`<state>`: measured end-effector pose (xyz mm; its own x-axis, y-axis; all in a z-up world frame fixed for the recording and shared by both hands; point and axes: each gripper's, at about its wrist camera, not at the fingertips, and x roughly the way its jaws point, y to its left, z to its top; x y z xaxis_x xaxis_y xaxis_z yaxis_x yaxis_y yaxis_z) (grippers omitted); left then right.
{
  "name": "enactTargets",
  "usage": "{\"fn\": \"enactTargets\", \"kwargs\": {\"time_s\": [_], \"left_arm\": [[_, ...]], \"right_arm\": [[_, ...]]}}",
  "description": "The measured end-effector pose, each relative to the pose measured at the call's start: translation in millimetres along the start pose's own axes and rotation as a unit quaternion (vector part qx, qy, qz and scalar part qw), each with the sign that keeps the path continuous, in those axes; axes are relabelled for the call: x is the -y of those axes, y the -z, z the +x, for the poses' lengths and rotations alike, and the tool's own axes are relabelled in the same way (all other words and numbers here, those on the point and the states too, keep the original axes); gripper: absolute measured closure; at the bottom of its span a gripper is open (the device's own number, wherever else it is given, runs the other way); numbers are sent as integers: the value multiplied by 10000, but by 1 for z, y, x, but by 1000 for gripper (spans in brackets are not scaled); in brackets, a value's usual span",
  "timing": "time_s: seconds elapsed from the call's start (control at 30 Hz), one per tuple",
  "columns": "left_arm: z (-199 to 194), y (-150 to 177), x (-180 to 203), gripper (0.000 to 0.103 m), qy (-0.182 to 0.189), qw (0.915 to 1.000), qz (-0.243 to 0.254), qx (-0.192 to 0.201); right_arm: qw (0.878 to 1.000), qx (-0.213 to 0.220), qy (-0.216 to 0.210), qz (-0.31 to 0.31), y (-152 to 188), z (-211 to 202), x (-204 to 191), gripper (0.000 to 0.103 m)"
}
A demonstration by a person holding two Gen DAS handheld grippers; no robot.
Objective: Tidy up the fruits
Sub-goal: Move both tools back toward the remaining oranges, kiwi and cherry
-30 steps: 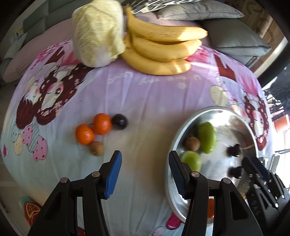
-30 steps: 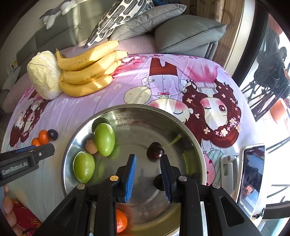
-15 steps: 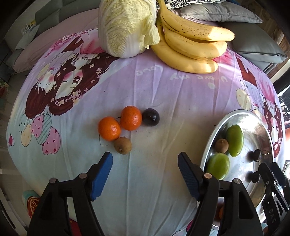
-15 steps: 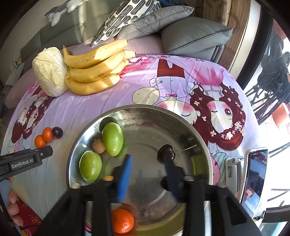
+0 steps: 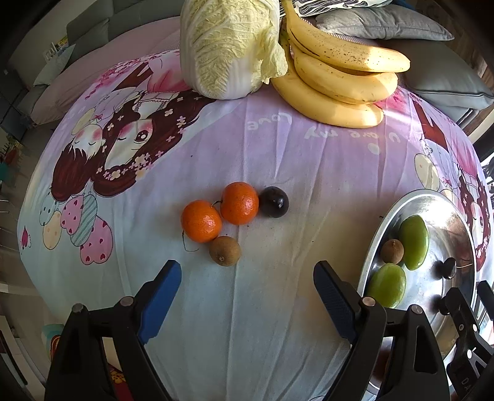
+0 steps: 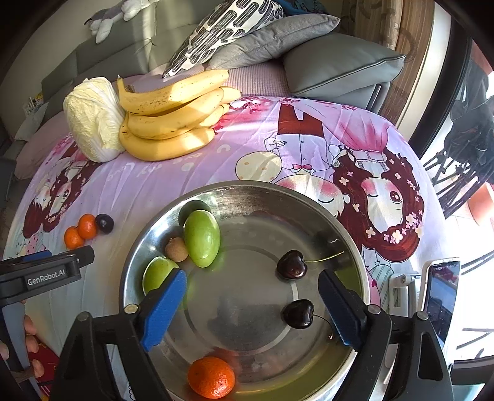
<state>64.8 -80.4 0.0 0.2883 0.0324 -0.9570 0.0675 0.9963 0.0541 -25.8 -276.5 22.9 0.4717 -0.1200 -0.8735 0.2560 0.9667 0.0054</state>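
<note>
Where we look past both tools, room: a grey sofa (image 6: pixel 129 40) with a plain grey cushion (image 6: pixel 342 64) and a black-and-white patterned cushion (image 6: pixel 222 27) stands behind the work surface.
Surface: we see a pink and pale-blue cartoon-print cloth (image 5: pixel 278 154) covering a rounded top, sunlit and lightly creased.
Bowl: we find the wide round stainless-steel bowl (image 6: pixel 308 197) on the cloth's right side, directly under our right tool.
Cabbage: a pale napa cabbage (image 5: pixel 228 46) lies at the far edge, touching the bunch of yellow bananas (image 5: pixel 339 80) to its right.
Bowl contents: we count two green oval fruits (image 6: pixel 202 234), a small brown longan (image 6: pixel 176 250) between them, two dark cherries (image 6: pixel 291 264) and one orange mandarin (image 6: pixel 211 377) near the front rim.
Loose fruit: two orange mandarins on the cloth (image 5: pixel 239 203), a dark round plum (image 5: pixel 274 202) touching the right one, and a small brown kiwi-like fruit (image 5: pixel 224 250) just in front sit together, well apart from the bowl.
Left gripper (image 5: pixel 247 296): we hold it low and level, blue pads spread wide and empty, with the brown fruit just beyond the gap.
Right gripper (image 6: pixel 251 305): we hover it over the bowl, pads wide apart and gripping nothing, one cherry near its right pad.
Hand: our left hand's fingers (image 6: pixel 29 336) wrap the left tool's handle.
Phone: a mounted phone (image 6: pixel 441 296) stands beside the bowl's right rim.
</note>
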Motion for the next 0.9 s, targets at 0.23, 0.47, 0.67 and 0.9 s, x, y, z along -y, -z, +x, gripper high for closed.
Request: {"fn": "enactTargets", "kwargs": {"time_s": [0.23,0.47,0.67,0.9], "left_arm": [[1,0,-7,15,14,9999,-108,1],[-2,-1,-21,10,39,9996,-276,38],[-2,-1,-36,10,70,9991,-420,36],[-3,-3,-61,10,104,9978,-654,93]], "right_arm": [[10000,78,-21,4,-1,-3,-4,7],[9997,109,-156,-137,-4,-3,-20,1],[9989,168,-351,-268,-6,-3,-39,0],[9961,193,-636,-582,-8,-1,-74,0]]}}
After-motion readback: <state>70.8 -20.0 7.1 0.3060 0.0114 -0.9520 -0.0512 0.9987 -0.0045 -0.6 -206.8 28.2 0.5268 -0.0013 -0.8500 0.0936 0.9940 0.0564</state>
